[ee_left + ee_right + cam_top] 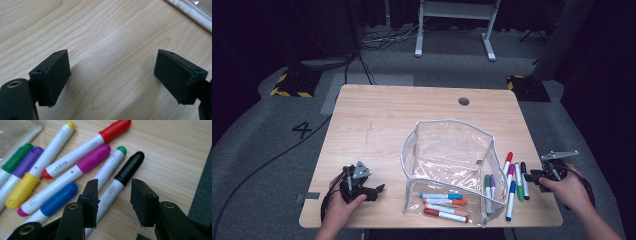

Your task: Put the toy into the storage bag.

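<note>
While I watched from the high view, a light wooden table (377, 120) carried a clear plastic zip pouch (447, 150) standing open near its front right part. Four markers lay flat inside the pouch's front section, blue-capped (441, 196), orange-capped (445, 202) and two red-capped ones (445, 215), beside a green (487, 186) and a purple marker (492, 185) at its right end. Just right of the pouch, loose markers lay side by side on the wood, the black-capped marker (524, 179) outermost. My left gripper (371, 191) rested low on the front left of the table, well apart from the pouch. My right gripper (535, 176) sat at the table's right edge, its tips right at the black-capped marker.

From the left gripper view, the left gripper (111, 75) stood wide open over bare wood grain, with nothing between its jaws. A strip of the pouch's white edging (192, 13) crossed the top right corner.

From the right gripper view, the right gripper (113, 201) was about half open and straddled the white barrel of the black-capped marker (120, 182). I could not see the pads pressing on it. To its left lay a green-tipped marker (110, 165), a magenta-capped one (92, 158), a red-capped one (113, 130), a blue-capped one (58, 198) and a yellow-capped one (23, 190).
</note>
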